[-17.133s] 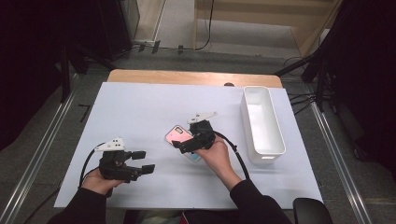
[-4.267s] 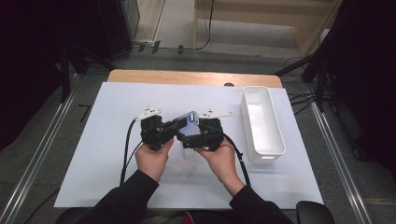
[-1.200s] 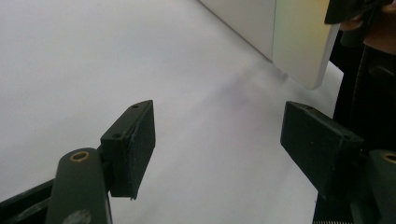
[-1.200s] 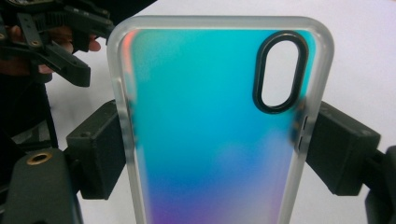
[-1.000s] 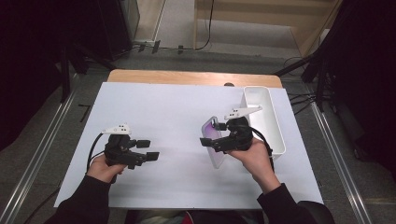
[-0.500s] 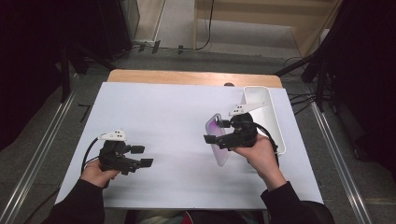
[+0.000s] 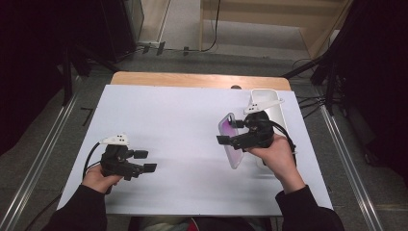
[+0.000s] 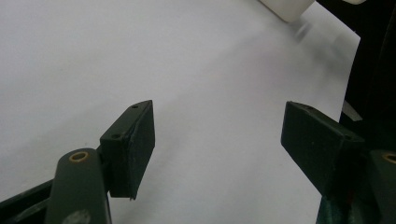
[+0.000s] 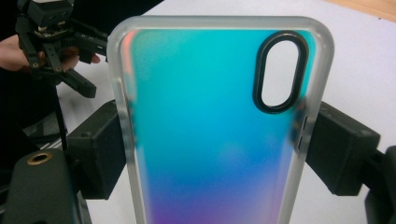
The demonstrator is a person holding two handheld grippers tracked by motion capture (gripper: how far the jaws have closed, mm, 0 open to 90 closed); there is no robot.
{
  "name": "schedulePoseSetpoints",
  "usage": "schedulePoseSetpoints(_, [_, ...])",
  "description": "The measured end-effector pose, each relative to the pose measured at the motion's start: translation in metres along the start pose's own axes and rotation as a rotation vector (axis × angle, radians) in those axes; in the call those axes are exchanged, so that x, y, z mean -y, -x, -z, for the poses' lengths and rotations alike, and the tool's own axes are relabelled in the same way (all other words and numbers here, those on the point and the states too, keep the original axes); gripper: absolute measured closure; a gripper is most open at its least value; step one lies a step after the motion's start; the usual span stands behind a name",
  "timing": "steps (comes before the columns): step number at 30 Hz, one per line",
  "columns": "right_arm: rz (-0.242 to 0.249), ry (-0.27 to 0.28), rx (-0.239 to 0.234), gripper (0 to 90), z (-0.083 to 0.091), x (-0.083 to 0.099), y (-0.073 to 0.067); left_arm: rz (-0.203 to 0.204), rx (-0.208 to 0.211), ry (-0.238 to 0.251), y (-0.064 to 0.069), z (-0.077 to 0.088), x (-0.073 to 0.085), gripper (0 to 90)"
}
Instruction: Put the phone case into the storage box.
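An iridescent phone case (image 7: 230, 140), teal to purple with a clear rim and an oval camera hole, is held on edge above the table. My right gripper (image 7: 231, 138) is shut on the phone case (image 9: 210, 126), one black pad against each long side. It hovers just left of the white bin (image 7: 267, 103). My left gripper (image 7: 145, 161) rests low at the table's front left, open, with nothing between its pads (image 8: 135, 144). The left gripper (image 9: 70, 51) also shows far off in the right gripper view.
The white table top (image 7: 183, 120) lies bare between the two hands. A long white bin stands at the right side, partly hidden by the right gripper. A wooden strip (image 7: 192, 79) runs along the far edge. Dark floor and cables surround the table.
The right gripper has carried the phone case up and slightly toward the bin at the right. The left gripper has stayed at the front left.
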State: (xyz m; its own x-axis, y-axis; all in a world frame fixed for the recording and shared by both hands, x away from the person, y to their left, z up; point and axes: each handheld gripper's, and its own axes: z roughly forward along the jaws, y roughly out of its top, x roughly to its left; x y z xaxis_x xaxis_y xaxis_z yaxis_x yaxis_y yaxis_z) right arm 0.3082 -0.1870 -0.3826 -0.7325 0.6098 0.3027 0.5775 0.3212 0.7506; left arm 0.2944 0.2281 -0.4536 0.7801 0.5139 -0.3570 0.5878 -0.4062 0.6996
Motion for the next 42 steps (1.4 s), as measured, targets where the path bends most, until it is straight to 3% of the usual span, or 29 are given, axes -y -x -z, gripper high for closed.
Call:
schedulePoseSetpoints(15, [-0.022, -0.018, 0.024, 14.8, 0.018, -0.005, 0.012, 0.000, 0.005, 0.005, 0.000, 0.002, 0.001, 25.6])
schedulePoseSetpoints(24, [-0.055, 0.015, 0.058, 14.9, 0.031, -0.004, 0.022, 0.020, 0.007, 0.014, -0.002, 0.002, 0.000, 25.6])
schedulePoseSetpoints(35, [-0.099, 0.064, 0.109, 14.9, 0.052, -0.004, 0.035, 0.007, 0.002, 0.006, -0.001, 0.003, 0.001, 25.6])
schedulePoseSetpoints(39, [-0.099, 0.070, 0.123, 14.9, 0.055, -0.004, 0.038, 0.019, 0.008, 0.042, 0.000, 0.005, 0.000, 25.6])
schedulePoseSetpoints(42, [-0.107, 0.080, 0.142, 14.9, 0.058, -0.005, 0.042, 0.017, 0.000, 0.039, -0.001, 0.005, 0.000, 25.6])
